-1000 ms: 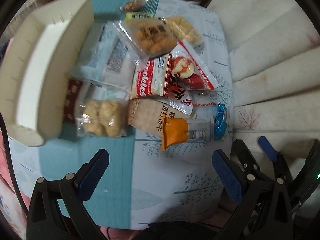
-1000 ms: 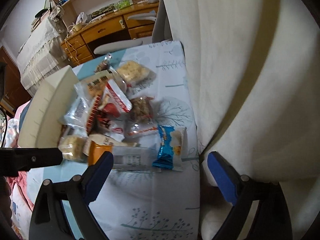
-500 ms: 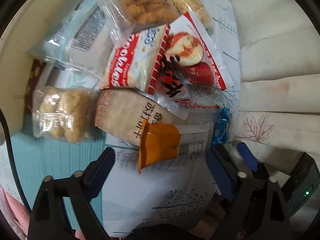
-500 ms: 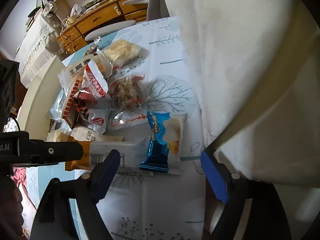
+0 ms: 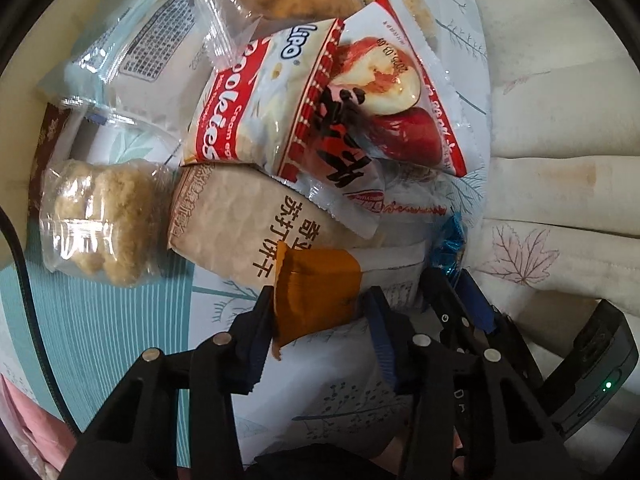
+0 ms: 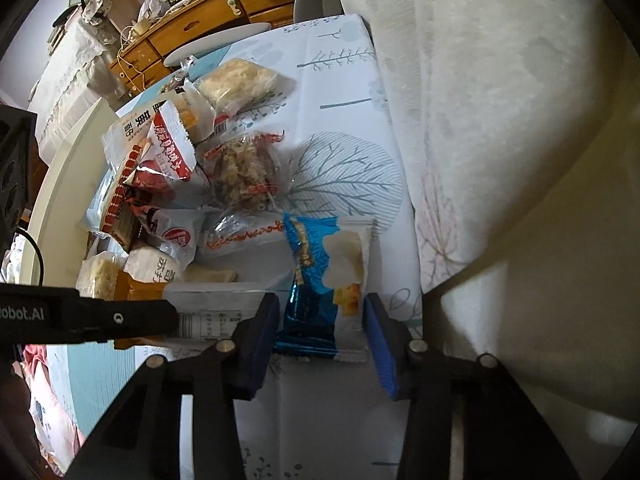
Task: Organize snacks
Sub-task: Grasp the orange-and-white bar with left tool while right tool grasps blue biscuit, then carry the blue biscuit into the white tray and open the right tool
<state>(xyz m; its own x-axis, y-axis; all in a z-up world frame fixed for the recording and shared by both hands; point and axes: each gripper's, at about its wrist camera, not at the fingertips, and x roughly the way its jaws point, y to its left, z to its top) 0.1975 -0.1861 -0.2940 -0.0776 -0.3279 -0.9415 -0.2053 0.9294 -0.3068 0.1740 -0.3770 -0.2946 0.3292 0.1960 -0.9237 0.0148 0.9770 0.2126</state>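
A heap of snack packets lies on a tree-print tablecloth (image 5: 320,392). My left gripper (image 5: 320,308) points down at the pile; its jaws are closing, and the pads touch both sides of the orange end of an orange-and-white packet (image 5: 316,288). The right gripper (image 6: 320,320) is just to its right. Its jaws are closing too, and its pads meet both edges of a blue-and-white packet (image 6: 320,264). The left gripper's arm (image 6: 116,316) covers part of the orange-and-white packet (image 6: 212,308) in the right wrist view.
Behind the held packets lie a beige cracker packet (image 5: 228,216), a red-and-white cookie packet (image 5: 248,112), an apple-picture packet (image 5: 392,92) and a clear pack of crumbly cakes (image 5: 96,220). A cream bin (image 6: 60,184) stands at the left. A pale cushion (image 5: 560,160) borders the table's right edge.
Both grippers have come down onto the near edge of the pile. Their jaws have narrowed from wide open: the left around the orange packet end, the right around the blue packet.
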